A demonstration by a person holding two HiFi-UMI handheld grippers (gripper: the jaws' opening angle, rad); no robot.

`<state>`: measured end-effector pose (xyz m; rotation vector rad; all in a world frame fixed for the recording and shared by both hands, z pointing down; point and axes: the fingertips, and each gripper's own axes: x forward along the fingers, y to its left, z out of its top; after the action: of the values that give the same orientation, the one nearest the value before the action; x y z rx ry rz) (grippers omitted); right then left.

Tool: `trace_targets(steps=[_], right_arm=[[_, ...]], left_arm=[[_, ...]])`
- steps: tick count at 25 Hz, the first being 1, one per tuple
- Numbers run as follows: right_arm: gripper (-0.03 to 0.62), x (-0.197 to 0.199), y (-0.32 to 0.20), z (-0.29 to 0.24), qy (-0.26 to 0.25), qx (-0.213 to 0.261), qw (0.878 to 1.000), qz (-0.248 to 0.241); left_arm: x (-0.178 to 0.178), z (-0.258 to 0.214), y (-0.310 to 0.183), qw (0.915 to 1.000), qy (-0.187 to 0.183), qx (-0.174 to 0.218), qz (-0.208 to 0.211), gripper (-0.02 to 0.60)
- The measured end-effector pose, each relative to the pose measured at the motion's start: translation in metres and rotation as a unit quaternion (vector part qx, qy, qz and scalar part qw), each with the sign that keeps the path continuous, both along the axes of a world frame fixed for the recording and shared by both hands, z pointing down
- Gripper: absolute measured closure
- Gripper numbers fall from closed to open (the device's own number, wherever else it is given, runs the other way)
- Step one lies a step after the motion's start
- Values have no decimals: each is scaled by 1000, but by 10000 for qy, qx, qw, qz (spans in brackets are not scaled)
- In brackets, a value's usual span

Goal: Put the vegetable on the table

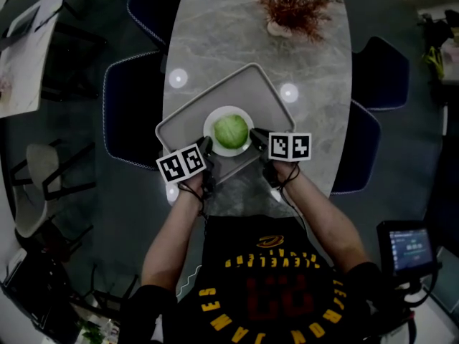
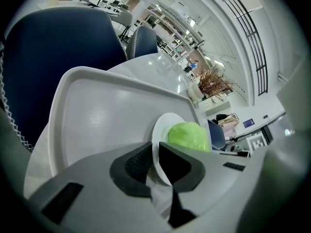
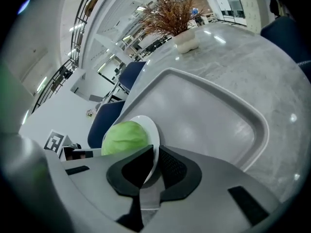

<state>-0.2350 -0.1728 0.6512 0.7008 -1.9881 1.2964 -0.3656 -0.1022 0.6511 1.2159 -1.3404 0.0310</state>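
Observation:
A round green cabbage [image 1: 231, 130] lies on a small white plate [image 1: 213, 120], which rests on a grey tray [image 1: 252, 91] on the marble table [image 1: 222, 31]. My left gripper [image 1: 208, 147] is shut on the plate's left rim and my right gripper [image 1: 253, 136] is shut on its right rim. In the left gripper view the plate [image 2: 160, 130] stands edge-on between the black pads, with the cabbage [image 2: 188, 135] just beyond. In the right gripper view the plate rim [image 3: 151, 127] is pinched the same way, beside the cabbage [image 3: 124, 136].
A dried reddish plant in a white pot [image 1: 294, 4] stands at the table's far end. Dark blue chairs [image 1: 133, 106] flank the table on both sides. A small screen on a stand [image 1: 407, 249] is at the lower right.

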Motion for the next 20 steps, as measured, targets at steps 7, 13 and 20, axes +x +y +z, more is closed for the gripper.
trace_targets(steps=[7,13,20], right_arm=[[551,8,-3,-9,-85,111,9998,158],[552,27,3,-17,-97,170,9987,476],[552,60,17,-34,-25,370,9964,767]], left_arm=[[6,-8,-6,9999,82,91,101,537],[22,-15,-7,9991,156,170,356,537],[52,-29,-1,9966,182,210,775,537]])
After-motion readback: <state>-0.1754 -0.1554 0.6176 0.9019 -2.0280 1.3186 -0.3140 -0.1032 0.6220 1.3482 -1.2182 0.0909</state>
